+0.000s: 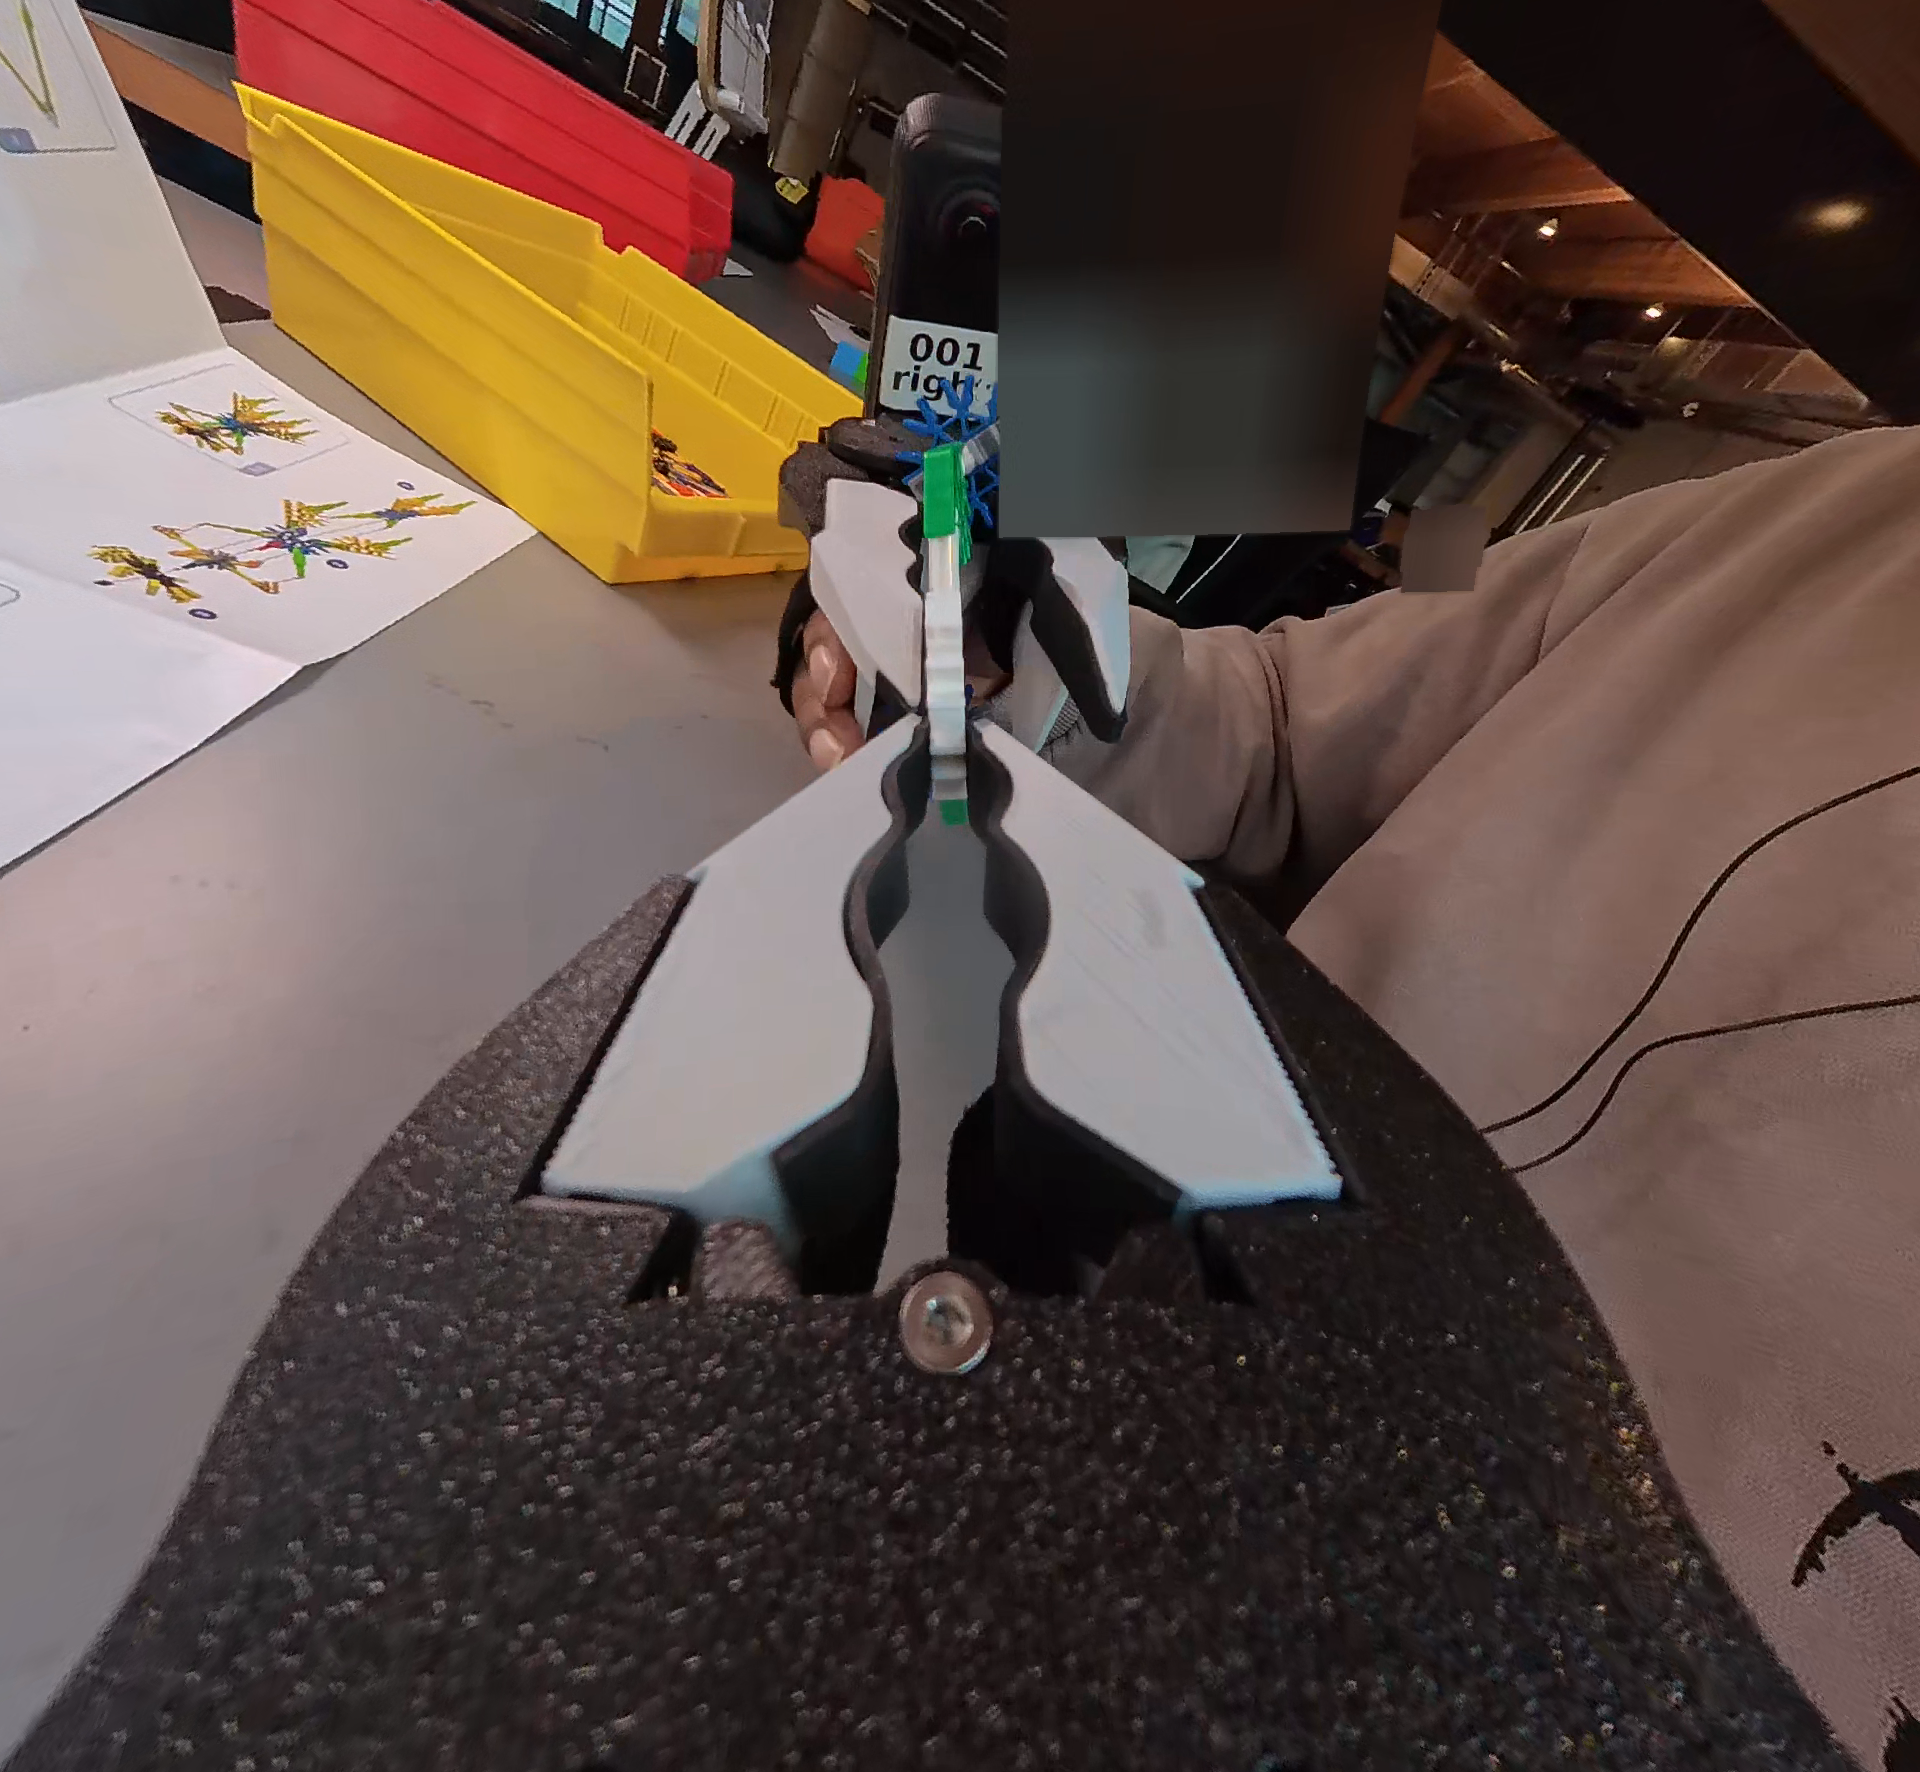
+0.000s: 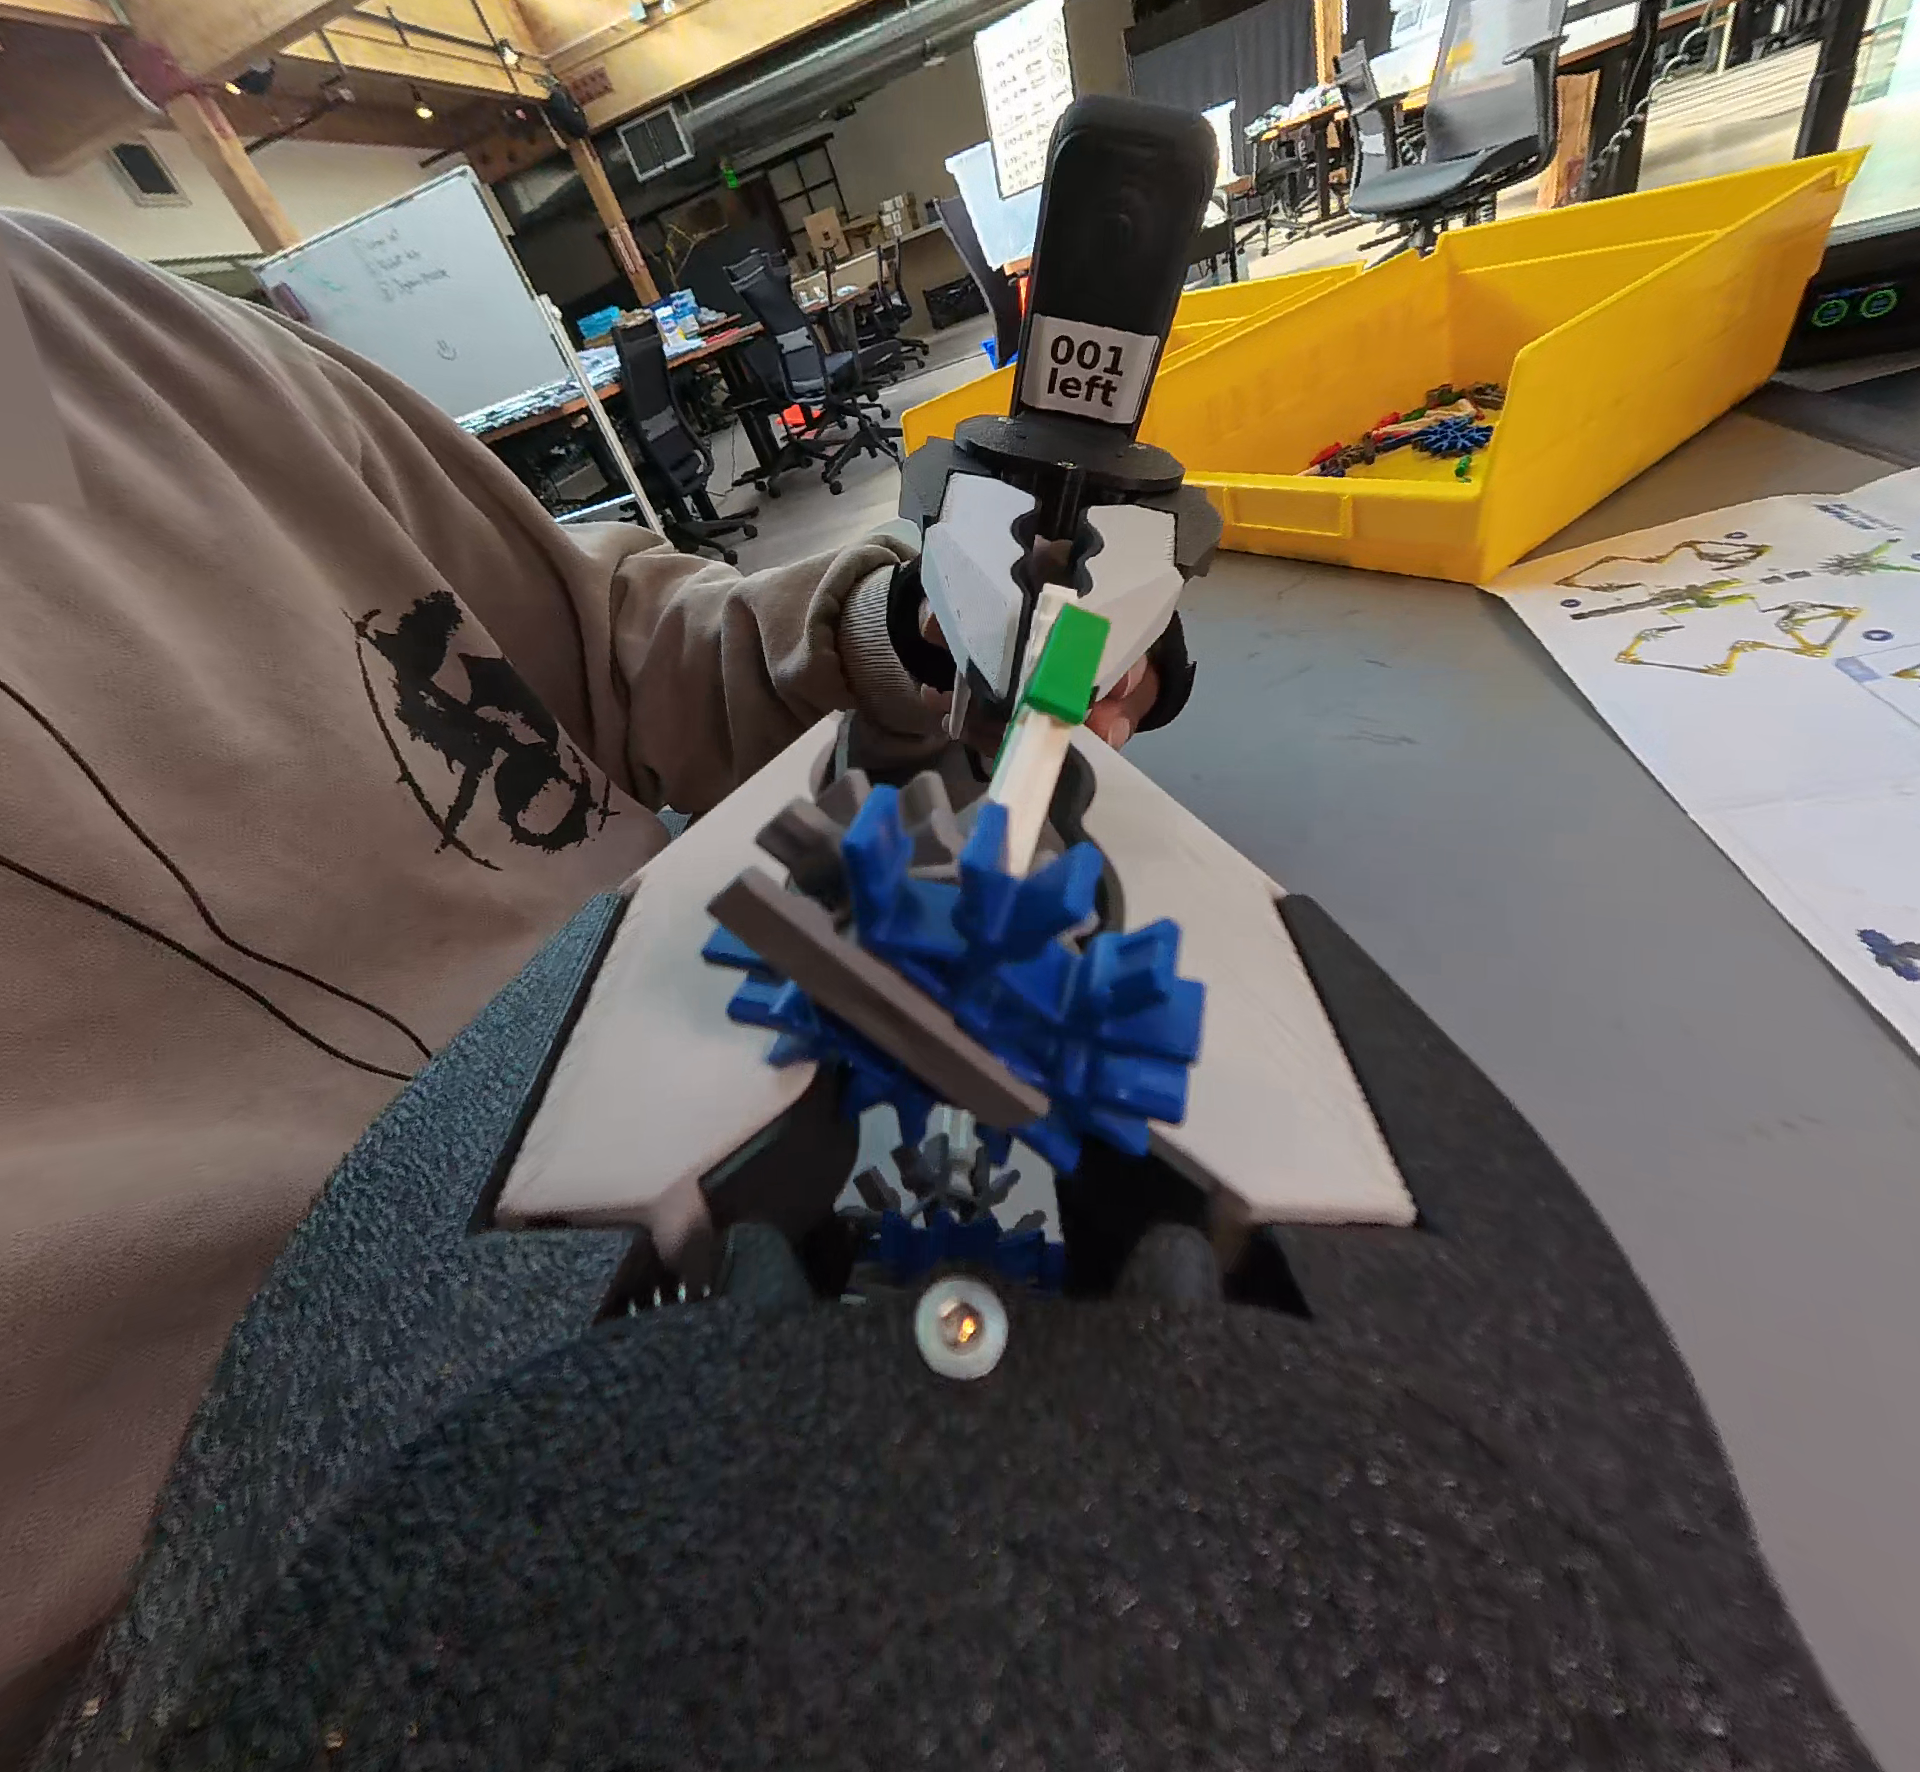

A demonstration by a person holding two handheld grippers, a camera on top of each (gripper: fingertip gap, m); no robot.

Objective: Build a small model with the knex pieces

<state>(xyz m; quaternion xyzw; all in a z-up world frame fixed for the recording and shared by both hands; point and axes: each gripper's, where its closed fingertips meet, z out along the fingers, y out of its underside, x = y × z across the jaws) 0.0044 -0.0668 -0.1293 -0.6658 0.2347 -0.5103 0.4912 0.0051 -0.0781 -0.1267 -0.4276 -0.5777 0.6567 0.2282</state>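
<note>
My left gripper is shut on a thin white piece with green ends, held upright at its fingertips. That piece joins a blue snowflake connector, which carries a grey rod and a grey connector. My right gripper is shut on this blue cluster, which sits between its jaws and sticks up above them. The two grippers face each other, tips nearly touching, above the grey table. The right gripper's white fingers show just behind the white piece. The left gripper also shows in the right wrist view, gripping the green end.
A yellow bin holding several loose building pieces stands on the table, with stacked red bins behind it. A printed instruction sheet lies beside the bin. The person's beige sleeve and torso are close by. My left and right fingertips are right by each other.
</note>
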